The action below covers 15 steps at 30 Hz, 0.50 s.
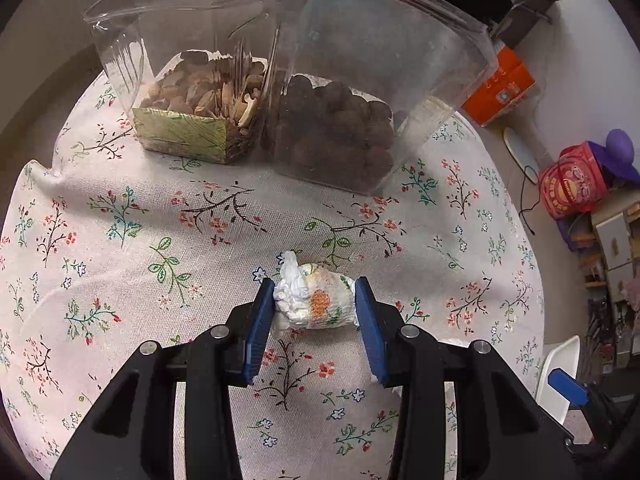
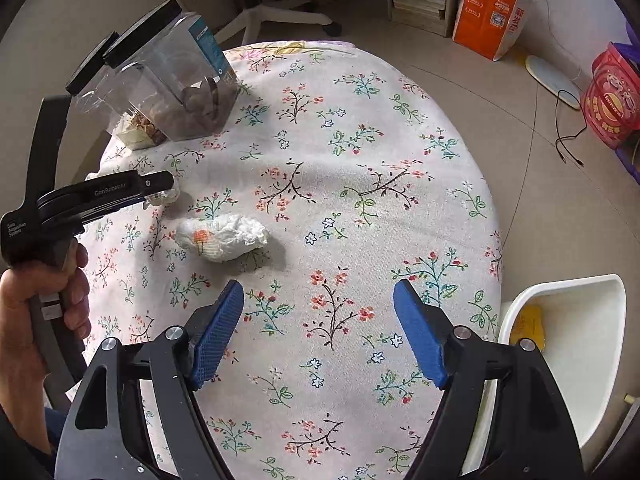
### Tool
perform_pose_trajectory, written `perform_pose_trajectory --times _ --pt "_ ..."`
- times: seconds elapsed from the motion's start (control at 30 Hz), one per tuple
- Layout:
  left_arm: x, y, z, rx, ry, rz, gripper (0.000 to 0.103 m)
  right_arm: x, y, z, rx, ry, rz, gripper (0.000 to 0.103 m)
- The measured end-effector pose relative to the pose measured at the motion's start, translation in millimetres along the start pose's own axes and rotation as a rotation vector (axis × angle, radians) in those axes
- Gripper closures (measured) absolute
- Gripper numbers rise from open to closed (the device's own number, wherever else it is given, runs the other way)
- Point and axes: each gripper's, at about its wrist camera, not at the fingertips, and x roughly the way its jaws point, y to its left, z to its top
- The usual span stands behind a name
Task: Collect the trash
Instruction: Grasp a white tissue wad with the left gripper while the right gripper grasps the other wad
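Count: two crumpled tissue wads, two clear jars, one white bin, two grippers.

The left gripper has its blue pads closed against both ends of one crumpled tissue wad, which lies on the floral cloth of the desk. This wad is white, tightly bunched, with an orange print on one face (some green too).

A second tissue wad, also white with an orange mark, lies loose on the cloth, ahead and left of the right gripper, whose jaws stand wide apart with nothing between them.

Two clear jars with black lids stand together at the far edge, holding brown contents. The cloth between them and the wads is bare.

A white bin sits on the floor just off the desk's right edge.
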Motion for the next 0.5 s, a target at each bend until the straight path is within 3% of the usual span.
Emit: perform_pose_trajectory --times 0.07,0.17,0.43,0.47,0.5 --pt "-13.2 8.9 0.7 -0.003 -0.016 -0.009 0.062 8.0 8.7 5.2 -0.005 -0.007 0.035 0.025" --pt "-30.4 19.4 -2.4 -0.016 -0.033 -0.018 0.062 23.8 24.3 9.0 -0.005 -0.008 0.079 0.01" --pt "-74.1 39.8 -2.0 -0.048 -0.088 -0.065 0.062 64.4 43.8 17.5 0.114 0.014 0.171 0.011" --pt "-77.6 40.1 -1.7 -0.051 -0.095 -0.069 0.062 68.5 49.0 16.5 0.107 0.022 0.161 0.027" --pt "-81.1 41.4 -1.4 -0.055 -0.1 -0.072 0.062 71.3 53.7 14.9 0.088 0.027 0.127 0.05"
